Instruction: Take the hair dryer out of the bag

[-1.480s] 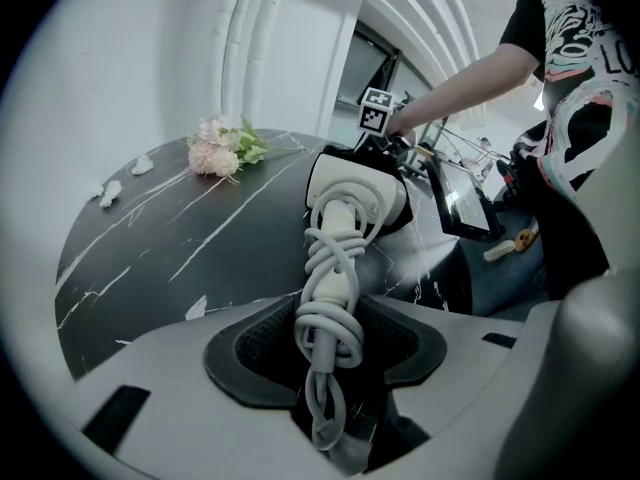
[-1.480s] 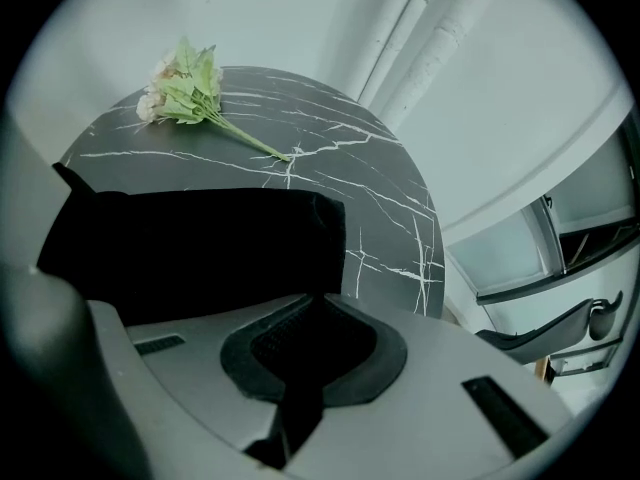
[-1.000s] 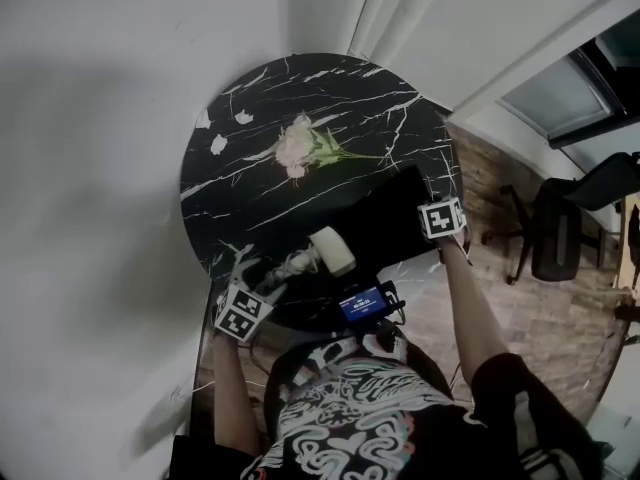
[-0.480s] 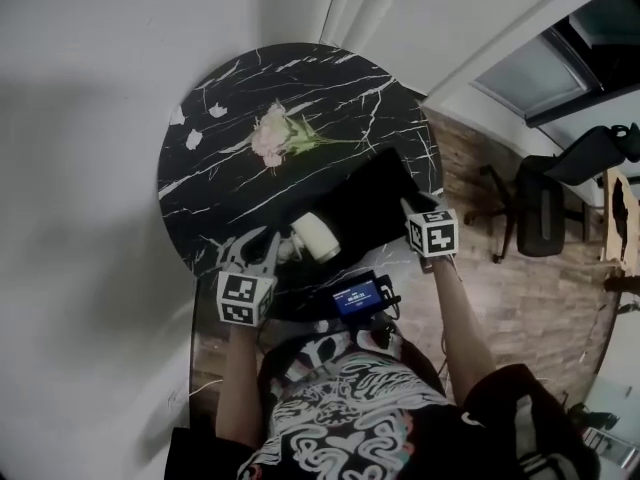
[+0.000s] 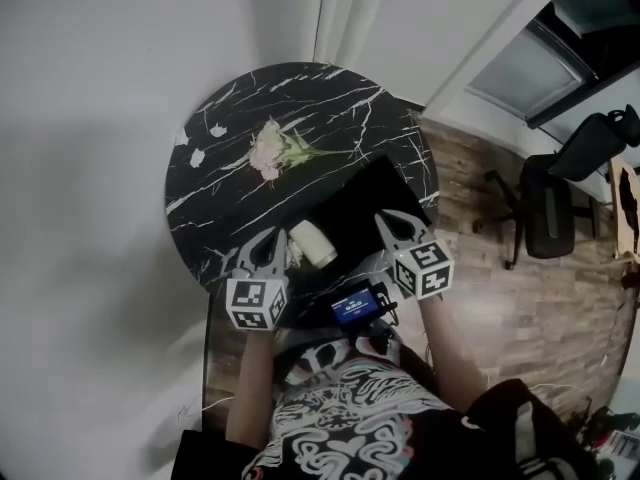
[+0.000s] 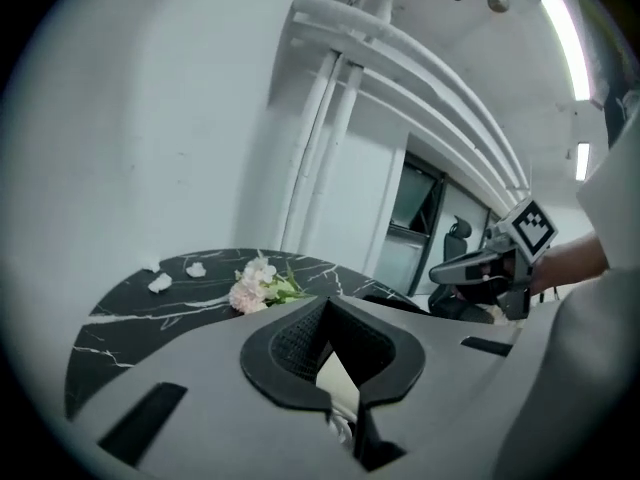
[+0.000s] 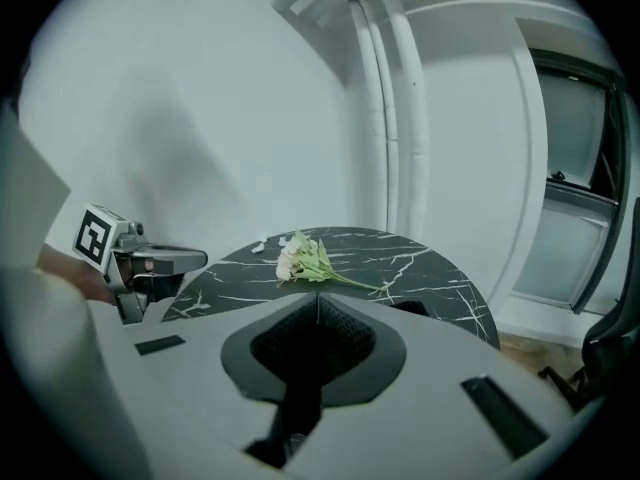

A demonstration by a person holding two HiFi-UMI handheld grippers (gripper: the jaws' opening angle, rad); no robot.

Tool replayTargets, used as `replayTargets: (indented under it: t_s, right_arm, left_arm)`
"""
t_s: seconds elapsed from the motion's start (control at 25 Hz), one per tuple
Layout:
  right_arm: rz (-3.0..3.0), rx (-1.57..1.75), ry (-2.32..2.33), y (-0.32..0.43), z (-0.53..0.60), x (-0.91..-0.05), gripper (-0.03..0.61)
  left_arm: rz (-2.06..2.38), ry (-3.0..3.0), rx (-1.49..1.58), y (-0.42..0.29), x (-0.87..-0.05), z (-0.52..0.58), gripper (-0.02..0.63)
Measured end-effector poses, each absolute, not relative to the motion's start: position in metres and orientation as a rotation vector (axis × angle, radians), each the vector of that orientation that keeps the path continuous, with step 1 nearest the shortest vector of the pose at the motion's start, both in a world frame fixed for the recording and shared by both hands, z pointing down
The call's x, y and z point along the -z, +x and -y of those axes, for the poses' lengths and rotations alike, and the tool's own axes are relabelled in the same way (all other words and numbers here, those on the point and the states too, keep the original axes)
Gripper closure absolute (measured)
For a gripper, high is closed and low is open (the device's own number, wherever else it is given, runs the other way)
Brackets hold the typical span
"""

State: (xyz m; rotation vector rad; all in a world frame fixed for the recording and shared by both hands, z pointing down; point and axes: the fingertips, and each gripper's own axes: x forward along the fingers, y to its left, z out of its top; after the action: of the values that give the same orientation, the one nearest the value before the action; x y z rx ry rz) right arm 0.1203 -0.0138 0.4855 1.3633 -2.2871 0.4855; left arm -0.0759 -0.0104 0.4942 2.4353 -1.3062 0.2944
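The cream hair dryer [image 5: 312,243] lies on the black marble table [image 5: 225,203], against the near left edge of the black bag [image 5: 362,200]. My left gripper [image 5: 272,236] hovers just left of the dryer, shut with nothing in it. In the left gripper view its jaws [image 6: 325,303] meet at the tips, and a strip of the cream hair dryer [image 6: 335,373] shows below them. My right gripper [image 5: 383,218] hangs over the bag's near end, shut and empty [image 7: 318,298]. Each gripper appears in the other's view, the right gripper [image 6: 470,266] and the left gripper [image 7: 175,260].
A pink flower bunch [image 5: 268,150] lies mid-table, with white paper scraps [image 5: 197,156] at the left rim. A device with a blue screen [image 5: 355,305] hangs at the person's chest. White pipes [image 5: 345,13] run along the wall, and an office chair [image 5: 560,203] stands on the wooden floor at right.
Both grippers lifted off the table and drew together; the left gripper's jaws went from open to shut. The hair dryer stayed lying beside the bag.
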Motion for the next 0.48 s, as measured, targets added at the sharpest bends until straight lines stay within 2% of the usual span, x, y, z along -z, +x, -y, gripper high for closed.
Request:
replayTargets:
  t_s: [0.24, 0.48]
  right_arm:
    - [2.471, -0.584, 1.406, 0.125, -0.016, -0.451, 0.560]
    - [2.578, -0.496, 1.364, 0.115, -0.053, -0.422, 0.558]
  left_arm:
    - [1.506, 2.400, -0.311, -0.074, -0.464, -0.010, 0.600]
    - [1.606, 2.394, -0.319, -0.068, -0.439, -0.040, 0.600]
